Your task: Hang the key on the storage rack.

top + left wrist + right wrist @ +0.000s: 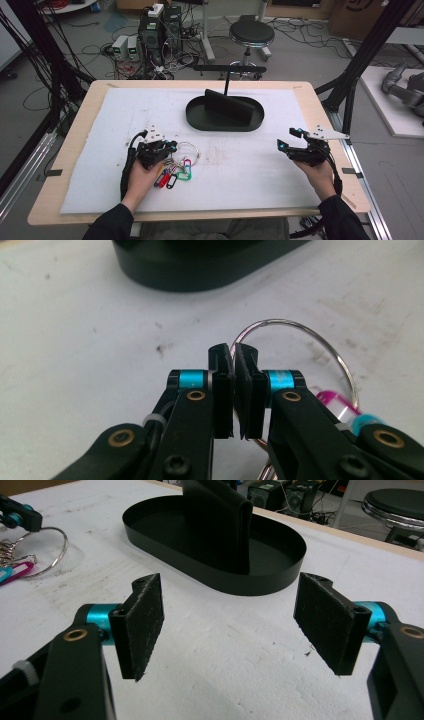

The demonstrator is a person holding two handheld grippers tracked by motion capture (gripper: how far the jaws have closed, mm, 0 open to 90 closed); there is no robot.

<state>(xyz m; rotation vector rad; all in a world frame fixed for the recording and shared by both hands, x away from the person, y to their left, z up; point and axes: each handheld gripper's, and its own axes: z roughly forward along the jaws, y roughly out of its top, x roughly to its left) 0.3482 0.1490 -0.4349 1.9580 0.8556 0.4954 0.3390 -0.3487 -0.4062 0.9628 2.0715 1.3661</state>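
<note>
— High view first: where was the key ring (189, 150)?

— On the white mat (250, 165), in front of the black oval tray (196, 117), with coloured tags (172, 176) fanned below it. The left gripper (167, 148) sat right on it.

— Holding it?

— In the left gripper view its pads (222, 390) had pinched together on the ring's wire.

— And the right gripper (290, 139)?

— Well apart, near the mat's right edge, jaws wide with nothing between them.
</note>
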